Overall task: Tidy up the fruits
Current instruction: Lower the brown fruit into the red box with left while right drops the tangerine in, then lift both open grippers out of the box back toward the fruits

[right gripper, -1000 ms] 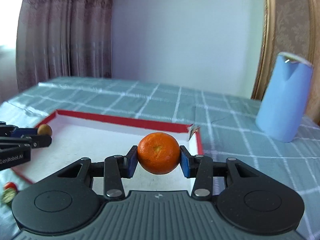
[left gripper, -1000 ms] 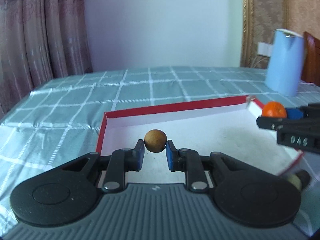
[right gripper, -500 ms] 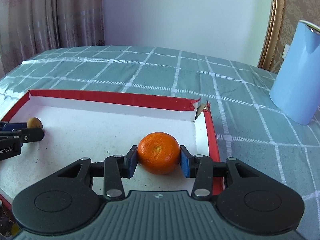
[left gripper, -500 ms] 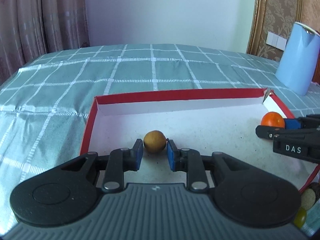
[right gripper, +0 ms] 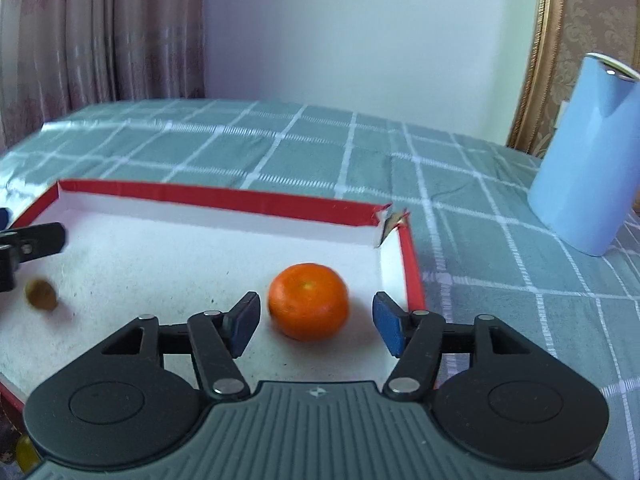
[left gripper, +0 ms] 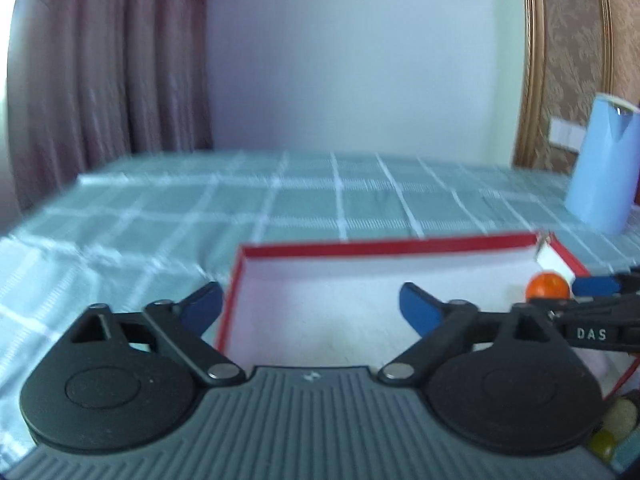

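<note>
Fingers of right gripper (right gripper: 316, 326) opening, pads clear of the orange (right gripper: 308, 301), which sits between them on the tray (right gripper: 224, 198) floor. Left gripper (left gripper: 310, 306) fingers opening wide, nothing between them. Small brown fruit (right gripper: 41, 295) lies near the tray's left side.

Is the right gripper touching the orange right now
Apart. The right wrist view shows the right gripper with its jaws opening, white tray floor visible between each blue pad and the orange, which sits on the tray.
</note>
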The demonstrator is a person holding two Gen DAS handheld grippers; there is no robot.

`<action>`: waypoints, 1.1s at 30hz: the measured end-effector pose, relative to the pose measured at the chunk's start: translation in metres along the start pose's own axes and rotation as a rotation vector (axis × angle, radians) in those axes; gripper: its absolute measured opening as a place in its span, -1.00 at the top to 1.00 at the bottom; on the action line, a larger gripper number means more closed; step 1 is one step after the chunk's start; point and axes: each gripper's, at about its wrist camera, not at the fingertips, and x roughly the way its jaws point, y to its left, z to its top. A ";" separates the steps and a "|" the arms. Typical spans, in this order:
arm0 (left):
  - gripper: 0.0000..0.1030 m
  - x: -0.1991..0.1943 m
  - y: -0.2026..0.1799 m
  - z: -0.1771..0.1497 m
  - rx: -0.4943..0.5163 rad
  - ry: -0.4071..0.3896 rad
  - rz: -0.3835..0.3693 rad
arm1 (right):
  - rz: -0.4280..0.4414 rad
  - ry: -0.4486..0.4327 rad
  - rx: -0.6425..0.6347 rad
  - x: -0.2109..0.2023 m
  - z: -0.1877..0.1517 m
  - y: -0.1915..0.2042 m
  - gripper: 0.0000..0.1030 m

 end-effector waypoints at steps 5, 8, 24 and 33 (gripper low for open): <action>-1.00 -0.030 0.004 -0.006 -0.005 -0.105 0.005 | 0.011 -0.059 0.067 -0.017 -0.007 -0.012 -0.31; -1.00 -0.046 0.010 -0.015 -0.011 -0.141 0.015 | 0.018 -0.111 0.099 -0.034 -0.011 -0.017 -0.32; -1.00 -0.117 0.057 -0.076 -0.161 -0.044 -0.202 | 0.083 -0.271 0.145 -0.132 -0.099 -0.041 -0.44; -1.00 -0.131 0.005 -0.099 0.201 -0.044 -0.087 | 0.138 -0.195 0.215 -0.123 -0.105 -0.061 -0.45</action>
